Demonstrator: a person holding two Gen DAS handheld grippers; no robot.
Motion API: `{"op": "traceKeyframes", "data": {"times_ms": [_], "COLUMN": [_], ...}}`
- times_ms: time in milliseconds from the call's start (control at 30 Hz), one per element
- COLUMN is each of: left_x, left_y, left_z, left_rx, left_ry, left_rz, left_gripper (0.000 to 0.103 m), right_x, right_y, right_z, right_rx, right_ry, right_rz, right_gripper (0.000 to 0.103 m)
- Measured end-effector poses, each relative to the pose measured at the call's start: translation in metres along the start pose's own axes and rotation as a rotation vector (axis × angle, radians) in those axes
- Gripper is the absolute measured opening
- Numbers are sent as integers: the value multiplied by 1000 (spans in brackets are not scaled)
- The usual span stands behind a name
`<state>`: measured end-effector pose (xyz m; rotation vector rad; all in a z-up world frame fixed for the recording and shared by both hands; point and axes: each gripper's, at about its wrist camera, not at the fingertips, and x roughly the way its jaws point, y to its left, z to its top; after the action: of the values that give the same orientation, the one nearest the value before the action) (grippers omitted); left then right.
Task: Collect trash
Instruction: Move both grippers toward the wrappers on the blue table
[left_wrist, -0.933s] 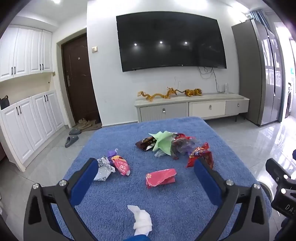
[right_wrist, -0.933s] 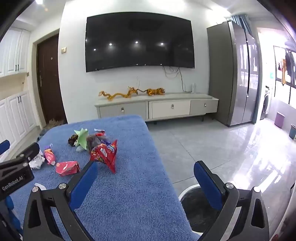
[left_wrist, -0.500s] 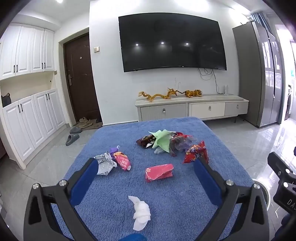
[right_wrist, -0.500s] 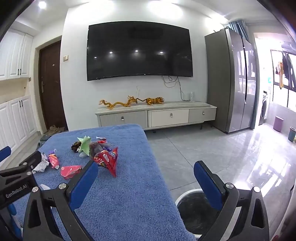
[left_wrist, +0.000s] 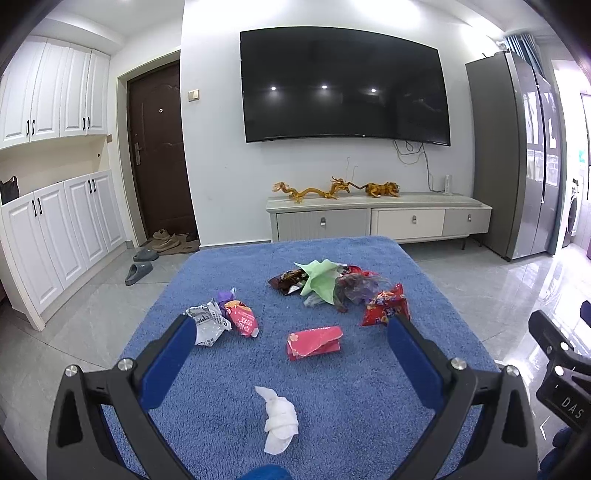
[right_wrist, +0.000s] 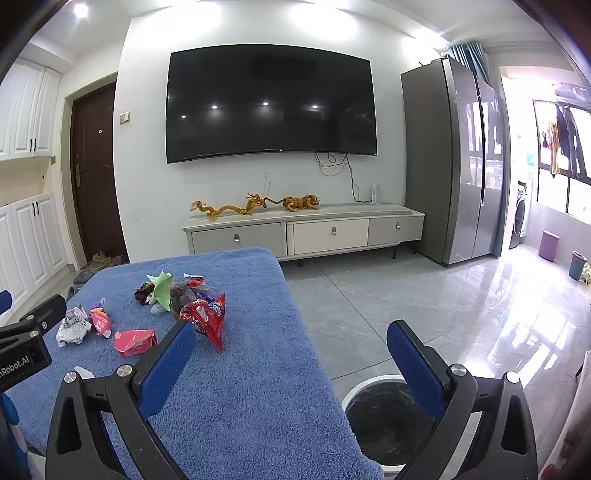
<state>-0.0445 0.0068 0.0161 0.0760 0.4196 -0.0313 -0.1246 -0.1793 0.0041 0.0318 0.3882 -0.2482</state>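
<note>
My left gripper (left_wrist: 290, 345) hangs above the blue towel-covered table (left_wrist: 369, 424), fingers spread wide and empty. Nearest lies a crumpled white tissue (left_wrist: 279, 419), then a pink packet (left_wrist: 314, 342) between my fingertips. Farther off sit a silver wrapper (left_wrist: 207, 325), a red snack bag (left_wrist: 386, 308) and a heap with green paper (left_wrist: 319, 277). My right gripper (right_wrist: 290, 352), also spread, holds nothing above the table's edge, beside the black-lined bin (right_wrist: 384, 415).
</note>
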Motion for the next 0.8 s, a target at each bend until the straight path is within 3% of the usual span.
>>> {"op": "traceKeyframes", "data": {"times_ms": [400, 800], "left_x": [-4, 4], "left_y": [-1, -15], "left_z": [5, 11], "left_rx": [-36, 41], "left_ry": [-24, 30], "left_rz": [-67, -149], "left_gripper": [103, 103], "right_x": [-4, -5], "right_y": [-2, -7], "right_z": [1, 1], "right_rx": [0, 18], "right_ry": [-32, -69], "right_rz": [-30, -45], "right_gripper": [103, 103]}}
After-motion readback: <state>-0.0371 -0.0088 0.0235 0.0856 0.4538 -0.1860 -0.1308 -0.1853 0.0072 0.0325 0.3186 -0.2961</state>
